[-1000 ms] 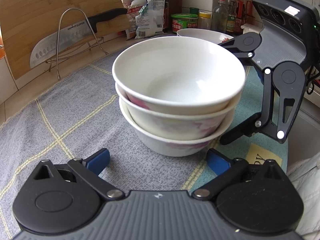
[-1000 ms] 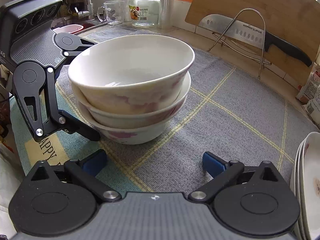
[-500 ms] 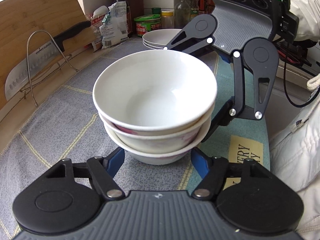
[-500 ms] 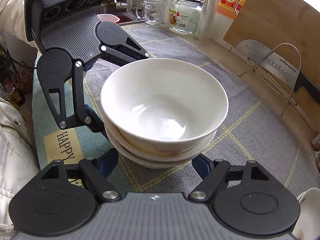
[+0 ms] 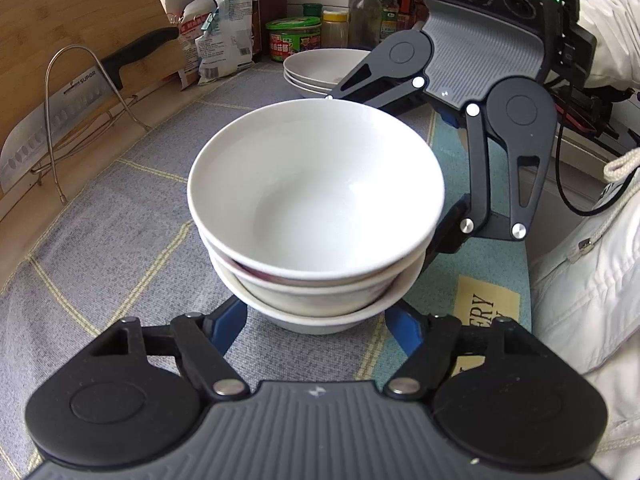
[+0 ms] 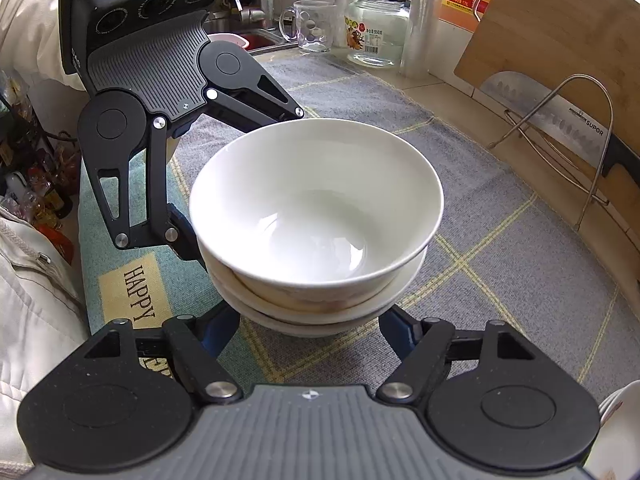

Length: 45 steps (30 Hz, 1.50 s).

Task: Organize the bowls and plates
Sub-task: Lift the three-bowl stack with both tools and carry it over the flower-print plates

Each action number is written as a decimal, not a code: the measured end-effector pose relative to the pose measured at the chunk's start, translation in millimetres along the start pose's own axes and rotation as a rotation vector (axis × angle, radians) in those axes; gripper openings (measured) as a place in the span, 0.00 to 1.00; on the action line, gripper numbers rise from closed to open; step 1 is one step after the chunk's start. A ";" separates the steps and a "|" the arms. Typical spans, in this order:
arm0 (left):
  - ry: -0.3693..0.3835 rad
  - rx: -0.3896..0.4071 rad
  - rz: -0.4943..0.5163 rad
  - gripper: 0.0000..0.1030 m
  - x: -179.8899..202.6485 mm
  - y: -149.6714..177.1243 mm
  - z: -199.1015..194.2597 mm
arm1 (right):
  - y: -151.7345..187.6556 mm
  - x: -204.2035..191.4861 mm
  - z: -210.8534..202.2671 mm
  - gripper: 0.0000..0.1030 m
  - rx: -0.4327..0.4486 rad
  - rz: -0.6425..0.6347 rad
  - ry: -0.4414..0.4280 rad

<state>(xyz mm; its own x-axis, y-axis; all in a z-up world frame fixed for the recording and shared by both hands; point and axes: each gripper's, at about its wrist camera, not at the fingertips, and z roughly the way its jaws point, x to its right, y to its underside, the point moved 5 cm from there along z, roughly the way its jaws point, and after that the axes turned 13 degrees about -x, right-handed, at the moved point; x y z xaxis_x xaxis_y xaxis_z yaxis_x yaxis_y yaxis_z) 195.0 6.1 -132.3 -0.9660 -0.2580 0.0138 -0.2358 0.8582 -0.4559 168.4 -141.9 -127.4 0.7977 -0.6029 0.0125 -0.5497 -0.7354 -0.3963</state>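
Bowls: a stack of three white bowls (image 5: 316, 216), nested one in another, stands on the grey checked mat (image 5: 120, 240) near its front edge; the lower two show faint pink markings on their sides.
Left gripper: the left gripper (image 5: 316, 324) reaches in low with a blue-padded finger (image 5: 230, 326) on either side of the bottom bowl; its jaws are opening, the stack between them, and whether the pads press the bowl cannot be told because the rims hide the contact.
Right gripper: the right gripper (image 6: 310, 332) comes from the opposite side, its blue fingers (image 6: 218, 334) likewise flanking the base of the stack; its jaws are closing around it, and firm contact cannot be made out.
Plates: a small stack of white plates (image 5: 320, 66) sits farther back on the mat, well apart from the bowls.
Counter backdrop: a cleaver (image 6: 560, 120) rests in a wire rack (image 6: 568, 136) against a leaning wooden cutting board (image 6: 560, 20); jars and bottles (image 5: 372, 12) line the wall, and a glass mug (image 6: 310, 26) stands beside a glass jar (image 6: 378, 26).
Person: white sleeves (image 5: 608, 20) and a white jacket (image 6: 36, 312) show at the frame edges.
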 end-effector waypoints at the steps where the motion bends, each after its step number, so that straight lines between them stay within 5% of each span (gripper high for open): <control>1: 0.015 0.000 -0.012 0.79 -0.7 -1.7 0.7 | -0.7 0.5 0.8 0.81 0.002 0.007 -0.004; 45: 0.037 0.005 0.009 0.79 2.4 -4.7 -6.7 | -3.8 -1.8 -4.3 0.84 -0.003 0.027 0.017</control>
<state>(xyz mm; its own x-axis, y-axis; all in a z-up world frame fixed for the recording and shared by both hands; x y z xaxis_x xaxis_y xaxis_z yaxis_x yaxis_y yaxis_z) 193.0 4.4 -124.2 -0.9714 -0.2336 0.0423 -0.2264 0.8580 -0.4610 168.0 -139.3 -121.9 0.7780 -0.6281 0.0177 -0.5720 -0.7195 -0.3939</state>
